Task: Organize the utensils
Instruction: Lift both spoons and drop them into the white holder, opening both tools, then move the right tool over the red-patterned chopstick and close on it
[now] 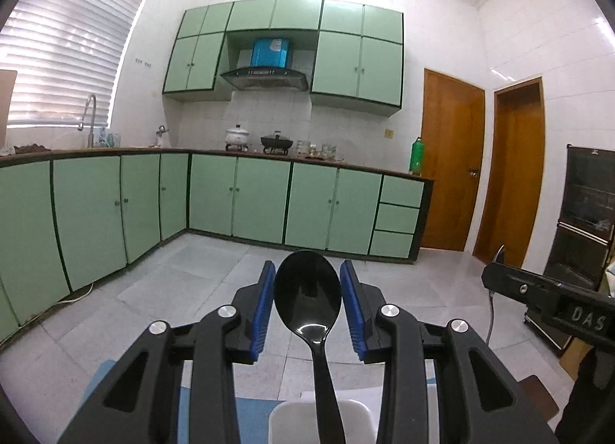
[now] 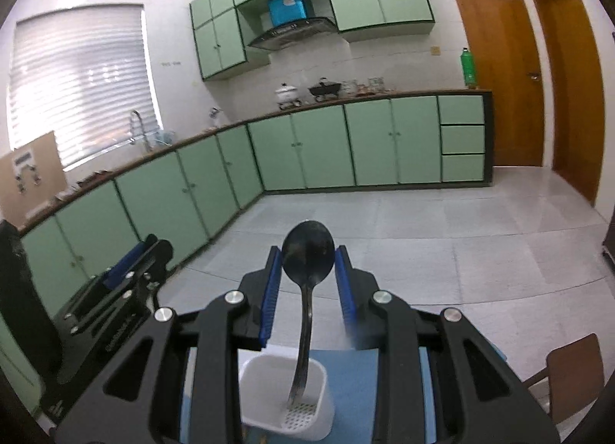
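Left gripper (image 1: pixel 307 282): blue pads flank bowl of black spoon (image 1: pixel 307 290), slight gaps at both sides; cannot tell whether clamped. Handle drops toward 6 o'clock into white holder (image 1: pixel 284 421), likely parking it bowl-up.

Right gripper (image 2: pixel 308 271): pads bracket dark ladle-like spoon (image 2: pixel 307 251), contact unclear. Handle stands in white caddy (image 2: pixel 265 386) on blue mat (image 2: pixel 357 374), at 6 o'clock.

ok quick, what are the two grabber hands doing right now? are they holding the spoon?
Left gripper: open, its fingers either side of the black spoon, not squeezing.
Right gripper: open; the spoon stands in the white holder.
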Tool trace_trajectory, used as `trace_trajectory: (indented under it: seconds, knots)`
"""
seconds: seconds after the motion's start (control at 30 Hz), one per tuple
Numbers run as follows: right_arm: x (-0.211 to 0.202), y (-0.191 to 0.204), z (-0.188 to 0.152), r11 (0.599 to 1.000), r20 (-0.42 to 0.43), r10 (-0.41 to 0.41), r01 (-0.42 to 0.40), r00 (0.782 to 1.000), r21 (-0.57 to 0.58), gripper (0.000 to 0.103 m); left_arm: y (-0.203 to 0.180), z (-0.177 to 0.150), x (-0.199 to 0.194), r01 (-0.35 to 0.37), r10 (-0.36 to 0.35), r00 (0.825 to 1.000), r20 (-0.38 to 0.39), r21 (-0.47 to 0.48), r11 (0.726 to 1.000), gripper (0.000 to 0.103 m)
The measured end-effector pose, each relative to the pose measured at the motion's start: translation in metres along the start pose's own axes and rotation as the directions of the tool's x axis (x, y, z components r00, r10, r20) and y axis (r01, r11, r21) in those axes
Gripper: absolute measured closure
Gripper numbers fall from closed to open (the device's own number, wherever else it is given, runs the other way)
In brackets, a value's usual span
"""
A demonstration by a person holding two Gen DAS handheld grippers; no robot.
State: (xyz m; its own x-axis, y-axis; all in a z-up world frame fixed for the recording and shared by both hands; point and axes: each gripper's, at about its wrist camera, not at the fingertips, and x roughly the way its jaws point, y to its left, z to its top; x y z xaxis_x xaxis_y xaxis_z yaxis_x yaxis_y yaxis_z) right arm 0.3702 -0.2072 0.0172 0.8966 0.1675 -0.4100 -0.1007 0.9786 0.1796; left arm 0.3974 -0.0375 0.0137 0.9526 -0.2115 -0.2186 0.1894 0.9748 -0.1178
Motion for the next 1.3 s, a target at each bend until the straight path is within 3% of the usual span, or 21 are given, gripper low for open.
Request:
trace_trajectory:
  seconds: [0.27, 0.33, 0.47, 0.63, 0.7, 0.87, 0.93, 0.97, 1.17, 1.23, 1.3]
  knots:
    - [0.031, 0.006, -0.036, 1.0, -0.097, -0.002, 0.001, 0.995, -0.012, 0.074, 0.005, -0.02, 0.007, 0.016, -0.017, 0.998, -0.061, -0.015, 1.0, 0.066]
    - [0.029, 0.006, -0.039, 1.0, -0.112, 0.015, -0.016, 0.994, -0.001, 0.064, 0.011, -0.022, 0.001, 0.022, -0.024, 0.998, -0.066, -0.037, 0.999, 0.064]
    - [0.012, 0.004, -0.041, 1.0, -0.105, -0.008, 0.007, 0.994, -0.01, 0.059, 0.024, -0.021, -0.025, 0.019, -0.022, 0.999, -0.05, -0.048, 0.999, 0.061]
    - [-0.028, 0.0, -0.067, 0.999, -0.151, -0.032, 0.03, 0.988, -0.013, 0.036, 0.033, -0.034, -0.066, -0.011, 0.003, 0.99, -0.141, -0.052, 0.999, 0.037]
    - [-0.044, 0.0, -0.086, 1.0, -0.18, -0.024, 0.024, 0.983, -0.002, 0.029, 0.034, -0.05, -0.086, -0.016, 0.0, 0.977, -0.215, -0.073, 0.997, 0.031]
    - [-0.088, 0.014, -0.164, 0.998, -0.302, -0.052, 0.041, 0.952, -0.043, 0.028, 0.025, -0.11, -0.137, -0.037, 0.014, 0.925, -0.381, -0.054, 0.998, 0.025]
    - [-0.098, 0.019, -0.191, 0.998, -0.357, -0.051, 0.04, 0.933, -0.038, 0.028, 0.019, -0.136, -0.151, -0.048, 0.036, 0.898, -0.439, -0.015, 0.999, 0.025]
    - [-0.106, 0.022, -0.21, 0.999, -0.391, -0.042, 0.034, 0.92, -0.029, 0.028, 0.015, -0.152, -0.16, -0.055, 0.051, 0.875, -0.481, 0.006, 0.998, 0.025]
    - [-0.138, 0.039, -0.264, 0.999, -0.459, -0.041, 0.023, 0.888, -0.046, 0.031, 0.013, -0.203, -0.19, -0.064, 0.054, 0.802, -0.595, 0.004, 0.998, 0.025]
    - [-0.146, 0.045, -0.276, 0.999, -0.481, -0.021, 0.004, 0.877, -0.037, 0.036, 0.014, -0.211, -0.196, -0.078, 0.059, 0.786, -0.616, -0.004, 0.997, 0.025]
    - [-0.155, 0.05, -0.28, 0.999, -0.476, -0.016, -0.005, 0.879, -0.042, 0.037, 0.015, -0.21, -0.199, -0.084, 0.062, 0.787, -0.613, -0.006, 0.996, 0.025]
